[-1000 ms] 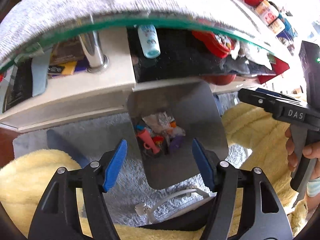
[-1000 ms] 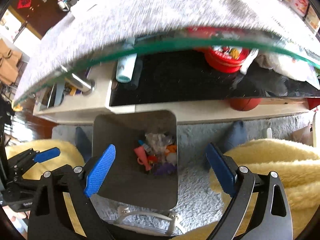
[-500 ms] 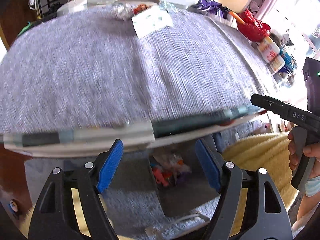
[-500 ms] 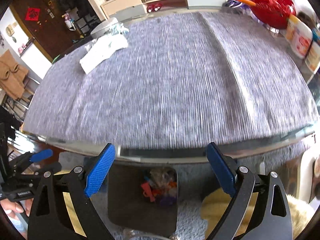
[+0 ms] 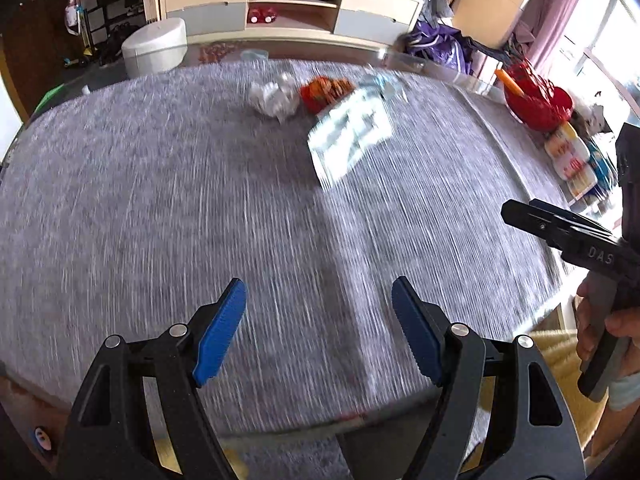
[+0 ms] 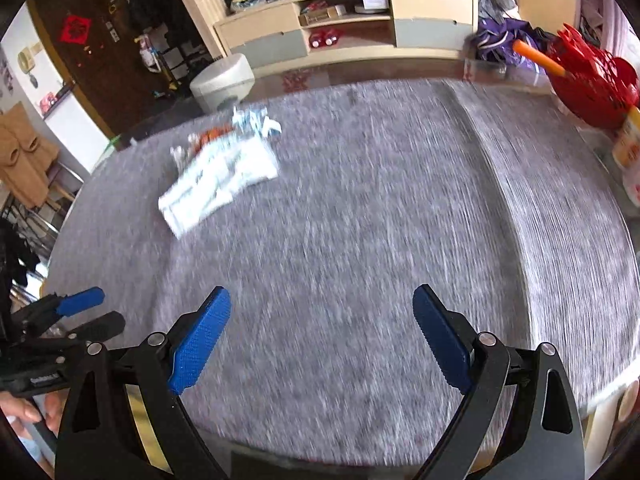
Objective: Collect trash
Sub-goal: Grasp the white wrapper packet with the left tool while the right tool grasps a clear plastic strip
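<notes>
Over the near edge of the grey cloth [image 5: 200, 200], my left gripper [image 5: 318, 320] hangs with jaws released and nothing between the blue pads [image 5: 218, 332]. My right gripper [image 6: 320, 332] hangs over the same near edge, jaws also spread wide and bare. Each gripper shows in the other's view: the right one [image 5: 560, 232] at the right edge of the left view, the left one [image 6: 72, 312] at the lower left of the right view.

Trash lies at the far side of the cloth, well apart from both grippers:
- Flat white wrapper [image 5: 352, 132] with pale print, nearest to me of the group. Right view shows it far left [image 6: 220, 172].
- Crumpled white paper [image 5: 276, 96], just beyond and left of the wrapper.
- Orange-red wad [image 5: 324, 90], beside the crumpled paper, touching or nearly touching the wrapper's far edge; blur prevents a firm reading.
- Clear crinkled plastic [image 6: 256, 120], at the wrapper's far end.

Red basket [image 6: 592, 80] stands at the far right of the table, with yellow-and-white packs [image 5: 568, 152] nearer along the right edge. White round stool [image 5: 154, 48] and low cabinet [image 5: 288, 4] stand beyond the table.

Both views are motion-blurred; fine detail on the trash cannot be read.
</notes>
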`<state>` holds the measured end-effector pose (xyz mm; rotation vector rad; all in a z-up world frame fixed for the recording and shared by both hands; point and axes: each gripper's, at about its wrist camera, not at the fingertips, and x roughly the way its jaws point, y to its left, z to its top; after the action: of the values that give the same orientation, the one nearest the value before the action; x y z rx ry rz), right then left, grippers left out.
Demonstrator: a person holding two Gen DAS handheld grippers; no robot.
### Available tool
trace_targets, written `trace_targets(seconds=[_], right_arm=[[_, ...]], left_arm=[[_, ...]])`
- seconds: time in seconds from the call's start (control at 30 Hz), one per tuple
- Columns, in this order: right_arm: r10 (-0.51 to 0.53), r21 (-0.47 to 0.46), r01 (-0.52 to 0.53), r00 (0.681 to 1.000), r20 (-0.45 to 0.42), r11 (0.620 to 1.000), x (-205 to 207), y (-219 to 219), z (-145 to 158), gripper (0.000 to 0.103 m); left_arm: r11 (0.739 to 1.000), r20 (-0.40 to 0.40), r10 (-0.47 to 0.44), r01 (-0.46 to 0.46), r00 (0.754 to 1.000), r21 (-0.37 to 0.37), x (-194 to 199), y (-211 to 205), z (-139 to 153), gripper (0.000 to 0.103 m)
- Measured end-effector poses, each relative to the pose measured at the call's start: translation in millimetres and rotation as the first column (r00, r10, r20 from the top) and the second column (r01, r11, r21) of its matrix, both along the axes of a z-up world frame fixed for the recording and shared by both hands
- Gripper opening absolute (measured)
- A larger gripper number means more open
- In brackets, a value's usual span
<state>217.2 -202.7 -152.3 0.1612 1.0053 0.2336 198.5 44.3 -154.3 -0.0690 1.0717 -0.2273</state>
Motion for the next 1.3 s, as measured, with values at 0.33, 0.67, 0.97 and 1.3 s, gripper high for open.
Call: trace_targets(seconds=[0.33, 0.67, 0.97, 1.3], right_arm=[[0.027, 0.067, -0.03, 0.999, 0.039, 0.997, 78, 26, 14, 0.085], [0.071, 0.096, -0.073, 0.997, 0.034, 0.993, 125, 58, 6, 0.065], [0.103, 0.088, -0.105, 0.994, 0.017, 0.991, 127, 68, -4, 0.022], [0.105, 0.071, -0.109, 0.993, 0.05, 0.992, 100, 52, 14, 0.014]], left_arm=[[1.0, 0.031, -0.024, 0.023, 0.999, 0.016, 59, -11, 1, 0.07], [0.999, 0.026, -0.025, 0.025, 0.999, 0.025, 92, -19, -11, 0.066], [0.998, -0.002, -0.058, 0.058, 0.998, -0.008, 105, -22, -21, 0.022], [0.997, 0.048, -0.079, 0.08, 0.996, -0.016, 84, -21, -5, 0.003]])
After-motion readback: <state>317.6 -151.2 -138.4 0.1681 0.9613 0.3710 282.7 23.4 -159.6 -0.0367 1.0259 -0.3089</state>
